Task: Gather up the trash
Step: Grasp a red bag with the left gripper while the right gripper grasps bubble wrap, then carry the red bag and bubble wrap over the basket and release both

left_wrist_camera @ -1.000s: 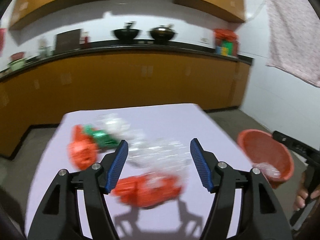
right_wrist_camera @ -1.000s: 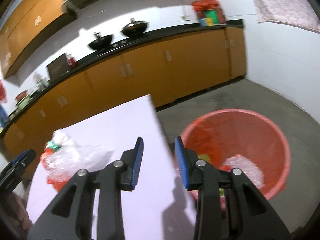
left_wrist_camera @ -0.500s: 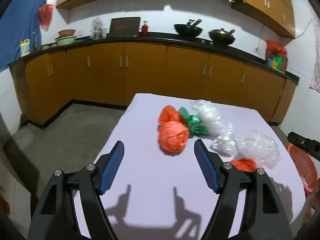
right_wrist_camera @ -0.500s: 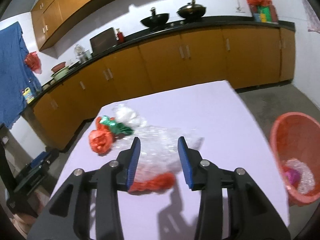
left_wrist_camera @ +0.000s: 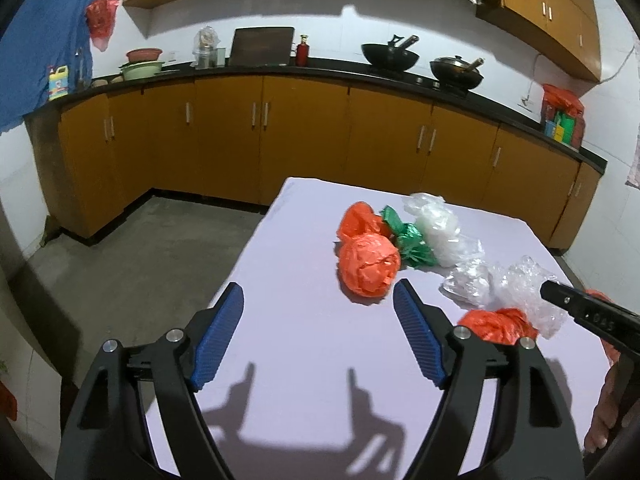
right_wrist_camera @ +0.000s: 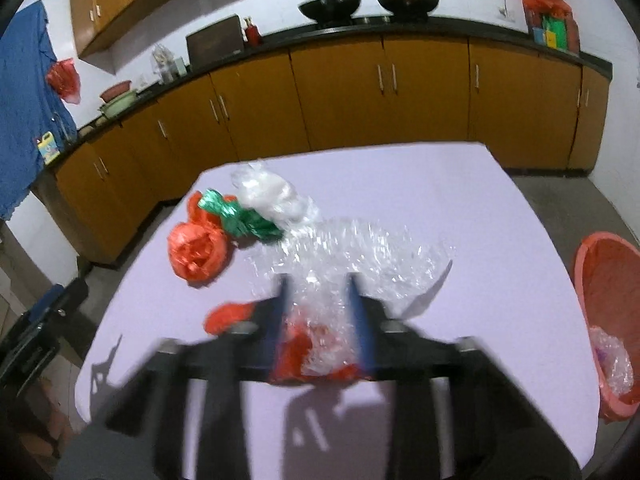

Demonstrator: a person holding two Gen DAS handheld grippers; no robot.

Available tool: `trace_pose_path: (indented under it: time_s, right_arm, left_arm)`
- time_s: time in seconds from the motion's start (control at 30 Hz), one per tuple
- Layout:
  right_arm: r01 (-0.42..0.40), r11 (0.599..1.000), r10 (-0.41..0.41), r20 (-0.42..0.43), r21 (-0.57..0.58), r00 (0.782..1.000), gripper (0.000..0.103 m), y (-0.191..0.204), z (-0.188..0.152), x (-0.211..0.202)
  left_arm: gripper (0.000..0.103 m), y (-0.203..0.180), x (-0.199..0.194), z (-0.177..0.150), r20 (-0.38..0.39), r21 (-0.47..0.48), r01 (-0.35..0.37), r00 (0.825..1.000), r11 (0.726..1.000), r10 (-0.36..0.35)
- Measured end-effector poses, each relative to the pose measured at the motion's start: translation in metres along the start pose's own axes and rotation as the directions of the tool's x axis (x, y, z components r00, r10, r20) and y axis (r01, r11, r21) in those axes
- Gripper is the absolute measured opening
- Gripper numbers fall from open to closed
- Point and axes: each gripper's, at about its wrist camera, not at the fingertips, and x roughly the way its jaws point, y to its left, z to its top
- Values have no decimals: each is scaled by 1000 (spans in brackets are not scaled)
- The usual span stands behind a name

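Note:
Trash lies on the pale purple table point(left_wrist_camera: 304, 360): an orange bag ball point(left_wrist_camera: 368, 266), a green foil wrapper point(left_wrist_camera: 412, 240), white plastic point(left_wrist_camera: 436, 228), clear crinkled wrap point(left_wrist_camera: 520, 288) and a flat red bag point(left_wrist_camera: 496, 322). My left gripper point(left_wrist_camera: 318, 286) hovers near the ball, which lies just beyond its right fingertip. Its jaws are opening, with nothing between them. In the blurred right wrist view my right gripper point(right_wrist_camera: 318, 280) is closing on the clear wrap point(right_wrist_camera: 360, 252) and red bag point(right_wrist_camera: 298, 344), which fill the gap between its pads. The orange ball point(right_wrist_camera: 196, 252) lies to its left.
A red bin point(right_wrist_camera: 608, 264) with some plastic inside stands on the floor off the table's right edge. Orange cabinets point(left_wrist_camera: 304, 140) and a black counter with two woks point(left_wrist_camera: 390, 56) run behind the table. A hand point(left_wrist_camera: 604, 420) shows at the lower right.
Both views swung left from the bin to the trash pile. The left jaws widened and came up beside the orange ball. The right jaws dropped onto the clear wrap and red bag and narrowed.

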Motion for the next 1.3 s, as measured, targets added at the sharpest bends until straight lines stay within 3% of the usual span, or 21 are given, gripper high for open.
trace_pose_path:
  time_s: [0.1, 0.33, 0.5, 0.83, 1.03, 1.07, 1.2, 1.3]
  right_arm:
    - [21, 999, -21, 5, 25, 1000, 9, -13, -2, -2]
    - [78, 996, -81, 77, 49, 994, 8, -36, 3, -22]
    - [113, 992, -119, 109, 64, 987, 8, -53, 2, -36]
    - [128, 986, -139, 106, 105, 985, 8, -80, -4, -46]
    - [129, 985, -140, 96, 117, 985, 8, -88, -6, -46]
    - [129, 984, -141, 95, 119, 985, 8, -89, -6, -45]
    - [130, 983, -141, 87, 130, 986, 8, -91, -7, -42]
    - [130, 983, -142, 86, 130, 986, 8, -91, -8, -42]
  left_arm:
    - [78, -12, 4, -3, -16, 18, 30, 999, 999, -29]
    - [79, -56, 14, -9, -67, 68, 122, 991, 990, -117]
    - [80, -90, 26, -14, -115, 109, 202, 975, 973, -189]
    - [91, -147, 51, -27, -182, 245, 252, 960, 936, -211]
    - [91, -157, 62, -34, -229, 251, 279, 947, 927, -223]
    - [90, -158, 63, -36, -238, 254, 287, 944, 924, -228]
    - [66, -158, 66, -40, -272, 244, 326, 927, 913, -258]
    - [56, -157, 65, -40, -271, 239, 342, 922, 909, -275]
